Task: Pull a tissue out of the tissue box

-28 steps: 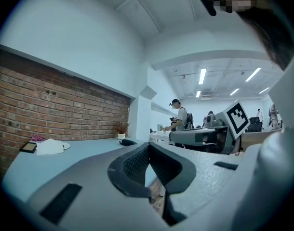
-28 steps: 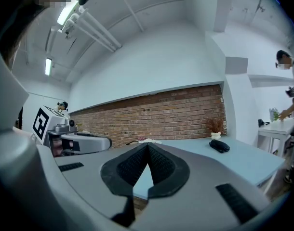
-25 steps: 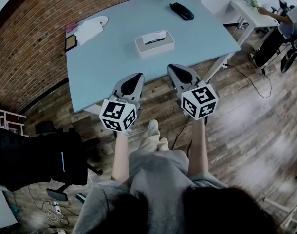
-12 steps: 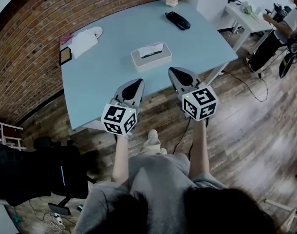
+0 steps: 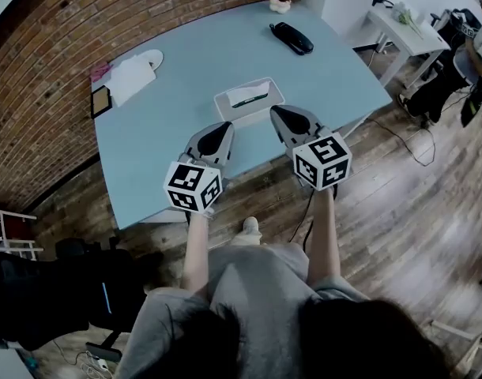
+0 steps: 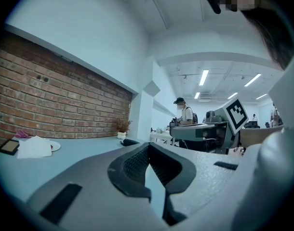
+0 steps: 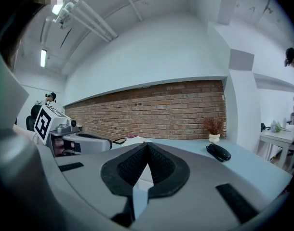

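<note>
Left gripper (image 5: pixel 226 125) and right gripper (image 5: pixel 276 110): jaws closed, empty. White rectangular tissue box (image 5: pixel 250 101) at twelve o'clock on pale blue tabletop (image 5: pixel 178 85).

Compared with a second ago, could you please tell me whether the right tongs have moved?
Yes. The right tongs have moved forward toward the tissue box on the table, now reaching its near right corner.

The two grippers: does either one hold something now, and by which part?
Nothing is held. The left gripper and the right gripper both have their jaws shut and empty; the tissue box lies ahead of them, untouched.
</note>
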The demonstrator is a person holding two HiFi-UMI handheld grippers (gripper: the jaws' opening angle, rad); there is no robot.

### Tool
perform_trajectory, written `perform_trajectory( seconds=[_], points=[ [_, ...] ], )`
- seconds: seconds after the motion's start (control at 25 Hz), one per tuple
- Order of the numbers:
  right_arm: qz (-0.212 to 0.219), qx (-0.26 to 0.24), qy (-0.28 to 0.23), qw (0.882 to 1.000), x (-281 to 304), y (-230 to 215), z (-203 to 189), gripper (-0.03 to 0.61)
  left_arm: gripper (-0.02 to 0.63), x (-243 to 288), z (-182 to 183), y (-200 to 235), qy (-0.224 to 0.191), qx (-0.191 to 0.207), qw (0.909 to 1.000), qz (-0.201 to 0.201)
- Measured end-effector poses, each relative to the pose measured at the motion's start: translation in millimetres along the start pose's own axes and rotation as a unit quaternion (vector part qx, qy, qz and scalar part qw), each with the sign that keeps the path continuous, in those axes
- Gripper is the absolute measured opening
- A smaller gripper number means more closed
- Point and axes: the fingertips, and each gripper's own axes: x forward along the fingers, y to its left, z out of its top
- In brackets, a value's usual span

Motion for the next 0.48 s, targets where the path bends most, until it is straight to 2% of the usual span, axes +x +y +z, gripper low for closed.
perform_trajectory(
  seconds=[0.48],
  points=[
    [0.005,0.004,-0.001,1.0,31,-12,0,-0.002,0.003,14,0,28,0.004,0.001,1.0,0.003]
  ],
)
